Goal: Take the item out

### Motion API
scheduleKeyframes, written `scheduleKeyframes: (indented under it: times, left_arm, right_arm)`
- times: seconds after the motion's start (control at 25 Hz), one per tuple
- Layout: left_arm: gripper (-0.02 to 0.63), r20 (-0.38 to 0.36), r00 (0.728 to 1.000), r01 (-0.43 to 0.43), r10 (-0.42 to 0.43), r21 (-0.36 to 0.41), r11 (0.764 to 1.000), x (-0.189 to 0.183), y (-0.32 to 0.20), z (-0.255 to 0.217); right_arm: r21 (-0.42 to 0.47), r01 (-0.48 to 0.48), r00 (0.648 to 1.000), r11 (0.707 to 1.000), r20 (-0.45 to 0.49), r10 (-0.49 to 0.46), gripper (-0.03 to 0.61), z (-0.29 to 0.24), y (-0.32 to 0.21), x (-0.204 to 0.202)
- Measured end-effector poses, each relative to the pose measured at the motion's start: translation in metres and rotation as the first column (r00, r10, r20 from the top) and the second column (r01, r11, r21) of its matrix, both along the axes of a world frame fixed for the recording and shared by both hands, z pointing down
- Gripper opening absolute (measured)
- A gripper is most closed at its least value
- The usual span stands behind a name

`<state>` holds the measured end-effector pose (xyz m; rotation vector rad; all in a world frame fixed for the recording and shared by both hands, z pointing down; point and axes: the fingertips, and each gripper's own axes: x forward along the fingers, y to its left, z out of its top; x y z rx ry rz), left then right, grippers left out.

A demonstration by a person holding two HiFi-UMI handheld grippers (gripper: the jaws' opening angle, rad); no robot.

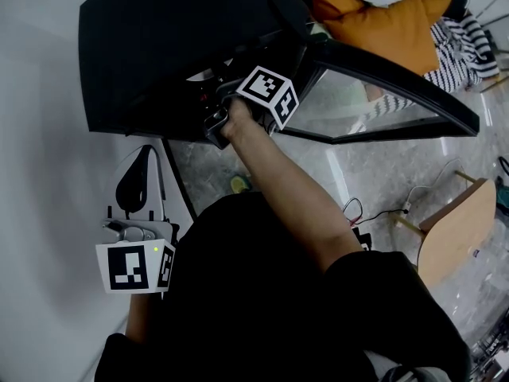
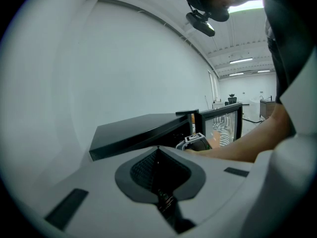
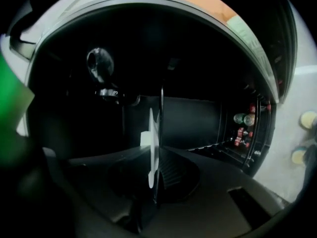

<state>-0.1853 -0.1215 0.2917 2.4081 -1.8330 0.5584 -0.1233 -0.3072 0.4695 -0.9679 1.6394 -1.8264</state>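
A black oven (image 1: 159,46) is seen against a pale wall, and its glass door (image 1: 374,102) is swung wide open over the marbled floor (image 1: 374,173). Beyond the door, an orange heap of cloth (image 1: 382,22) and a striped cloth (image 1: 461,50) are piled. A round wooden stool (image 1: 457,229) is set to the right, with a cable (image 1: 382,213) laid on the floor near it.

The person's bare right arm (image 1: 294,189) is stretched to the oven's mouth, and the right gripper (image 3: 155,150) is pushed into the dark inside. Its jaws are pressed together on a thin white item (image 3: 150,128), which is seen edge-on, so its kind cannot be told. The item is thus kept inside the oven, pinched upright between the jaws.

The left gripper (image 1: 143,173) is held low beside the wall, well apart from the oven. Its jaws are closed on each other, and nothing is gripped between them.
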Motion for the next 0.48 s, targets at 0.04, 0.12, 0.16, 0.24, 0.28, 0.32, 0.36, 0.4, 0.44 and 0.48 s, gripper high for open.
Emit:
scheduleKeyframes:
  times: [0.04,0.12,0.16,0.24,0.28,0.32,0.36,0.4,0.44,0.48]
  left_arm:
    - [0.008,-0.001,1.0,0.0,0.0,0.0,1.0,0.0,0.0,0.001]
    - [0.008,-0.004,1.0,0.004,-0.004,-0.003,1.0,-0.001,0.001,0.002]
    - [0.008,-0.005,1.0,0.006,-0.006,-0.005,1.0,-0.002,0.001,0.002]
    - [0.008,-0.011,1.0,0.012,-0.012,-0.006,1.0,-0.004,0.001,0.002]
    - [0.008,-0.015,1.0,0.015,-0.015,-0.006,1.0,-0.006,0.001,0.003]
    - [0.008,-0.02,1.0,0.018,-0.018,-0.007,1.0,-0.007,0.001,0.003]
    - [0.008,-0.025,0.999,0.021,-0.021,-0.007,1.0,-0.008,0.001,0.003]
    - [0.008,-0.029,0.999,0.023,-0.024,-0.008,1.0,-0.01,0.001,0.004]
    - [0.008,-0.034,0.999,0.026,-0.026,-0.009,1.0,-0.011,0.001,0.005]
    - [0.008,-0.038,0.999,0.027,-0.028,-0.011,1.0,-0.012,0.001,0.006]
  right_arm:
    - [0.004,0.001,1.0,1.0,0.005,-0.001,0.041,0.0,0.0,0.001]
    - [0.008,0.006,1.0,1.0,0.005,-0.006,0.041,0.0,0.001,0.003]
    - [0.007,0.008,1.0,1.0,0.004,-0.008,0.04,0.0,0.002,0.003]
    - [0.002,0.012,1.0,1.0,-0.002,-0.012,0.035,0.001,0.004,0.005]
    - [0.0,0.015,1.0,1.0,-0.004,-0.015,0.033,0.001,0.005,0.006]
    - [-0.003,0.018,1.0,1.0,-0.004,-0.018,0.03,0.002,0.007,0.008]
    - [-0.006,0.021,1.0,1.0,-0.002,-0.021,0.025,0.002,0.009,0.009]
    - [-0.009,0.024,1.0,1.0,0.001,-0.024,0.023,0.002,0.01,0.011]
    - [-0.009,0.028,1.0,1.0,0.005,-0.028,0.023,0.002,0.012,0.013]
    - [-0.007,0.035,0.999,0.999,0.006,-0.035,0.023,0.003,0.013,0.015]
